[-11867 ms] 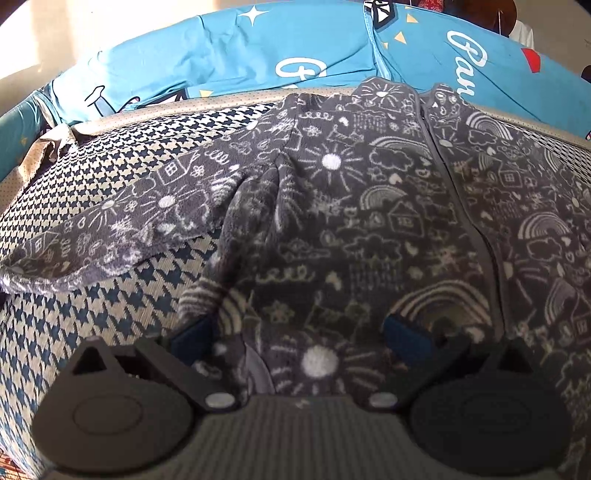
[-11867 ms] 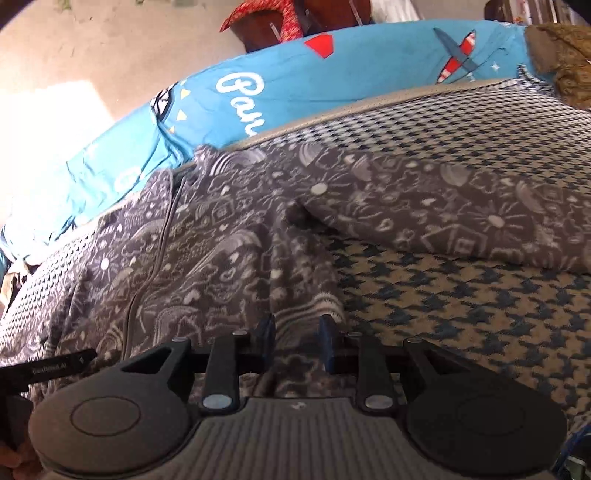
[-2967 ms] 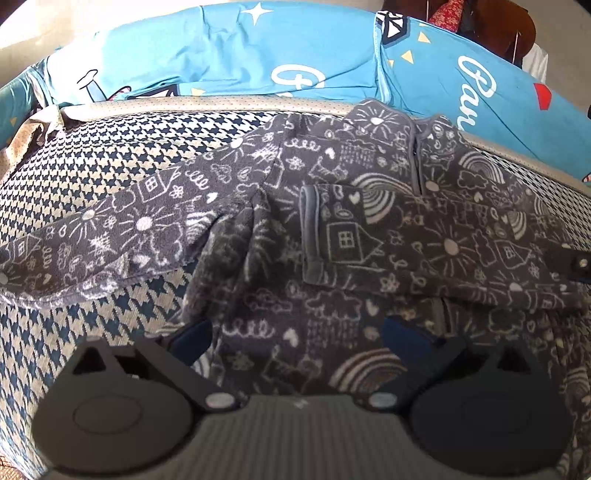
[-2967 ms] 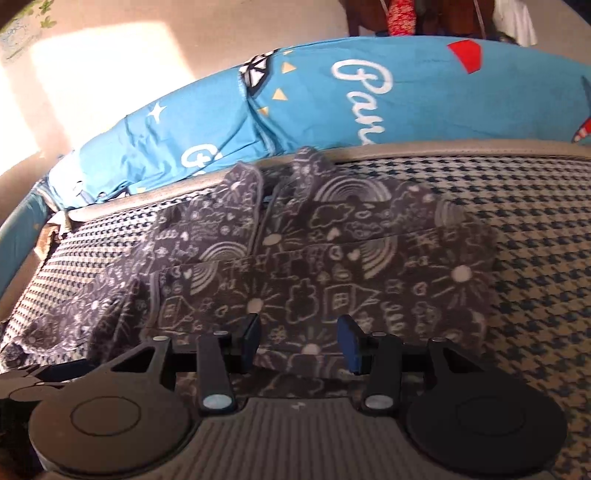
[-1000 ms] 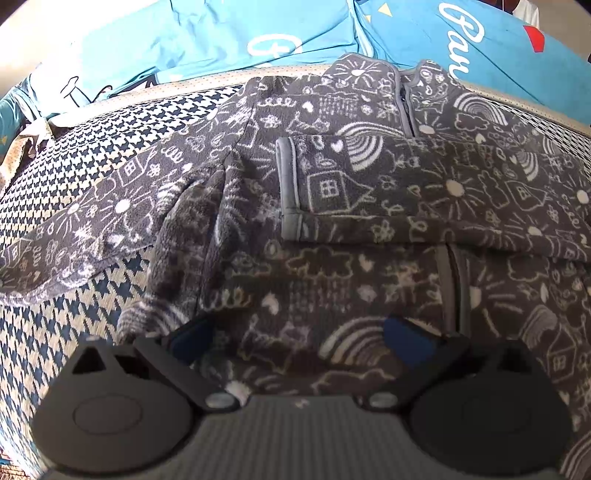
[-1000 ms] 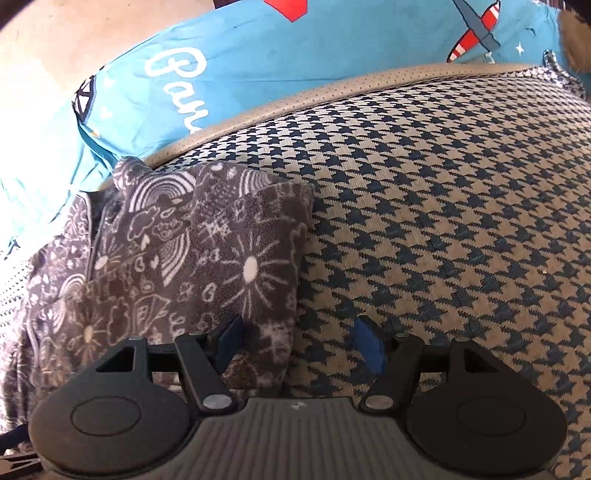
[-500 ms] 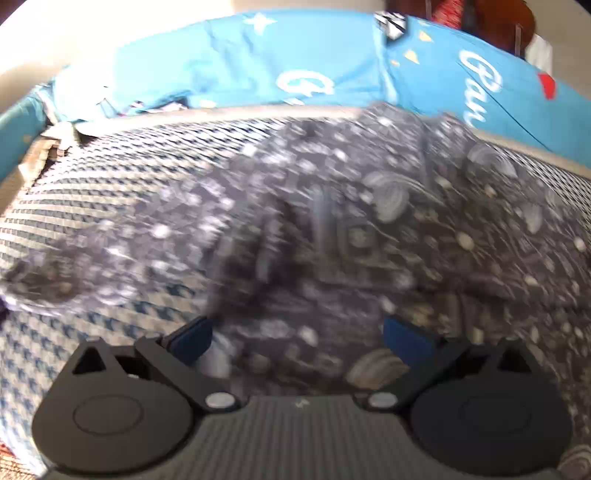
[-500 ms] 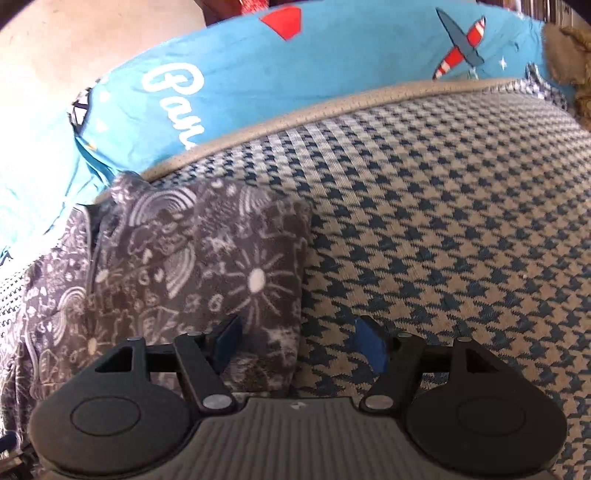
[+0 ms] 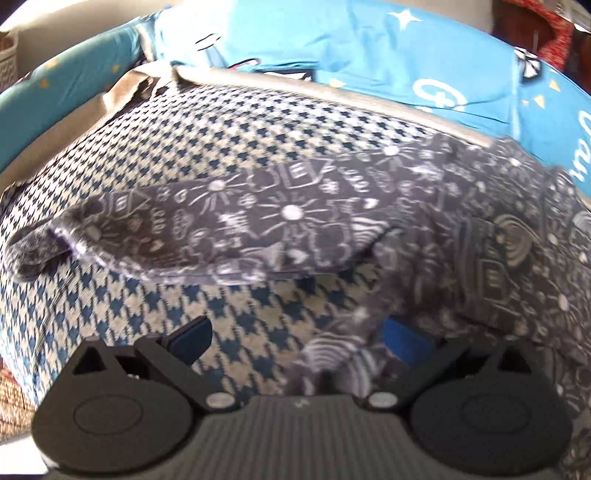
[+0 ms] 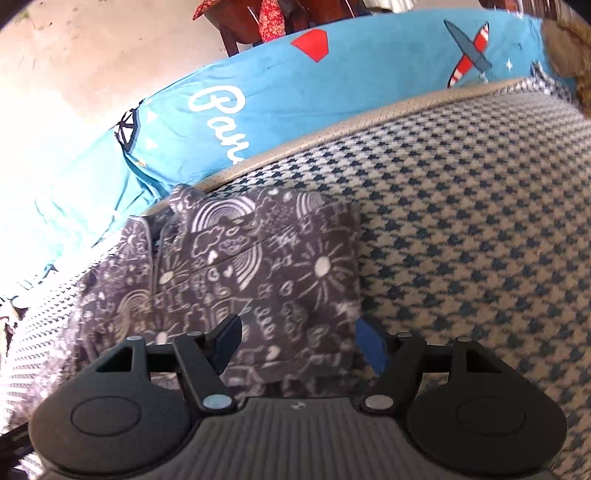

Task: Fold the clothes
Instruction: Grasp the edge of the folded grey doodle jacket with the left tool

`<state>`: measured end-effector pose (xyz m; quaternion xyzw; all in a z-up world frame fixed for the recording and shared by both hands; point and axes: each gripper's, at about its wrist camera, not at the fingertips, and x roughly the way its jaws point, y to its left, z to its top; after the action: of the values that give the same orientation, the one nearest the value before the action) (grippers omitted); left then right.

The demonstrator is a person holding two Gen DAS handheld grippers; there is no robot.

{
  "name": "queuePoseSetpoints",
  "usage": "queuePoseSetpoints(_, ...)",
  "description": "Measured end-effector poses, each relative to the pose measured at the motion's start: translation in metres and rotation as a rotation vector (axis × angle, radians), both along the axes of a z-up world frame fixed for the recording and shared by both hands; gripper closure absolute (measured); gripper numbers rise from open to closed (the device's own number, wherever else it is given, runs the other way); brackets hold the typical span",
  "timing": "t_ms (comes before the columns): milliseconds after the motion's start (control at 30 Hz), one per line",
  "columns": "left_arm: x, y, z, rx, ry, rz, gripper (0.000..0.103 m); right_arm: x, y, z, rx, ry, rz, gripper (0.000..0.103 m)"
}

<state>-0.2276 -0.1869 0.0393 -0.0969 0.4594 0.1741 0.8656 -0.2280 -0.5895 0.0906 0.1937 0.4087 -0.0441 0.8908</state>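
Observation:
A grey fleece jacket point(image 9: 480, 236) with white doodles lies on the houndstooth cushion point(image 9: 258, 136). Its left sleeve point(image 9: 240, 221) stretches out flat to the left and ends in a cuff point(image 9: 44, 240) near the cushion's edge. My left gripper point(image 9: 295, 338) hovers open below that sleeve, with bare cushion and the jacket's hem corner between its fingers. In the right wrist view the jacket point(image 10: 266, 266) shows its right sleeve folded across the chest, leaving a straight right edge. My right gripper point(image 10: 299, 339) is open over that edge, and the cloth lies under the fingers without being pinched.
Blue printed bedding point(image 10: 295, 96) runs along the back behind a beige piped seam point(image 10: 332, 129). Bare houndstooth cushion point(image 10: 480, 221) spreads to the right of the jacket. A chair with red cloth point(image 10: 273, 22) stands on the floor beyond. The cushion drops off at the left point(image 9: 22, 332).
The left gripper has swung left, from over the jacket's body to below the spread left sleeve. The right gripper has shifted left and up, so the jacket's folded edge now lies between its fingers.

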Motion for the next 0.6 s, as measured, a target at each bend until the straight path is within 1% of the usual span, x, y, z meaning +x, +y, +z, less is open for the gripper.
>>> queuePoseSetpoints(67,-0.001,0.009,0.000,0.003,-0.001,0.034,0.000,0.001,0.002,-0.003,0.019,0.017,0.004,0.034)
queuePoseSetpoints(267,0.000,0.037,0.002,0.039,-0.005,0.141,0.000,0.008,0.009,-0.011,0.032,0.059,0.014,0.034)
queuePoseSetpoints(433,0.000,0.069,0.002,0.018,-0.006,0.258,0.000,0.011,0.016,-0.016,0.012,0.080,0.040,0.034)
queuePoseSetpoints(500,0.002,0.081,0.002,0.003,-0.012,0.293,0.000,0.012,0.018,-0.017,0.001,0.086,0.045,0.034)
queuePoseSetpoints(600,0.005,0.100,0.001,-0.001,-0.016,0.352,0.000,0.012,0.020,-0.019,-0.009,0.093,0.053,0.034)
